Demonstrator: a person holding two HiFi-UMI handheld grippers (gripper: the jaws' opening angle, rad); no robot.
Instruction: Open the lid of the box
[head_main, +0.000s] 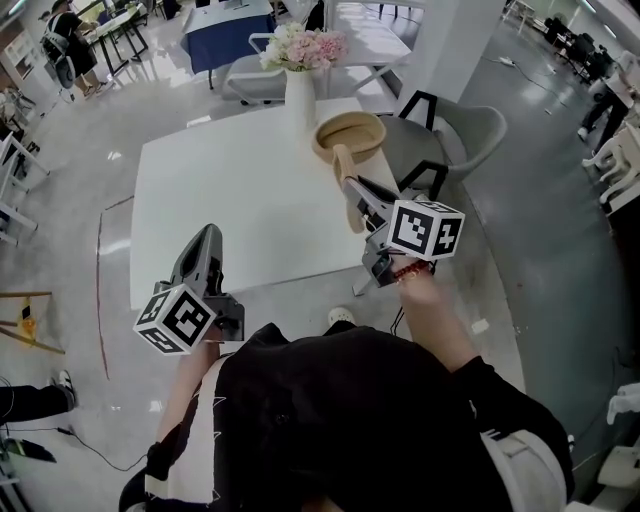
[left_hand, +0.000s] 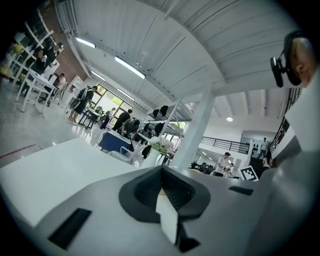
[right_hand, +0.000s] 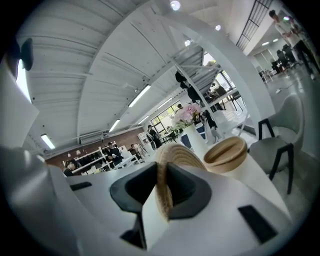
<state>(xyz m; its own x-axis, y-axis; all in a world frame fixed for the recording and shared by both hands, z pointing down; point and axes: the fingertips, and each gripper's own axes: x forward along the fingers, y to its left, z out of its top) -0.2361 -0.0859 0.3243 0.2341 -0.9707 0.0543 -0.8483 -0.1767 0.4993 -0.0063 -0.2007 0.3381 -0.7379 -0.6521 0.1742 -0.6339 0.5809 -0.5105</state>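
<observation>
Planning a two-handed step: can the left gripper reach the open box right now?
Likely yes: the left gripper, shut and empty, faces bare table up to the box; the lid in the right gripper hangs close by.

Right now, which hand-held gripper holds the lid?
The right hand-held gripper: its jaws clamp the wooden lid edge-on; the left hand-held gripper holds nothing.

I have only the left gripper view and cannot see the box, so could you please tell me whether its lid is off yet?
Observer: Yes: the right gripper is shut on the lid, held on edge, and the box stands open.
Operator: Thank you; where does the box stand?
Observer: At the table's far right corner, beside the vase of flowers.
</observation>
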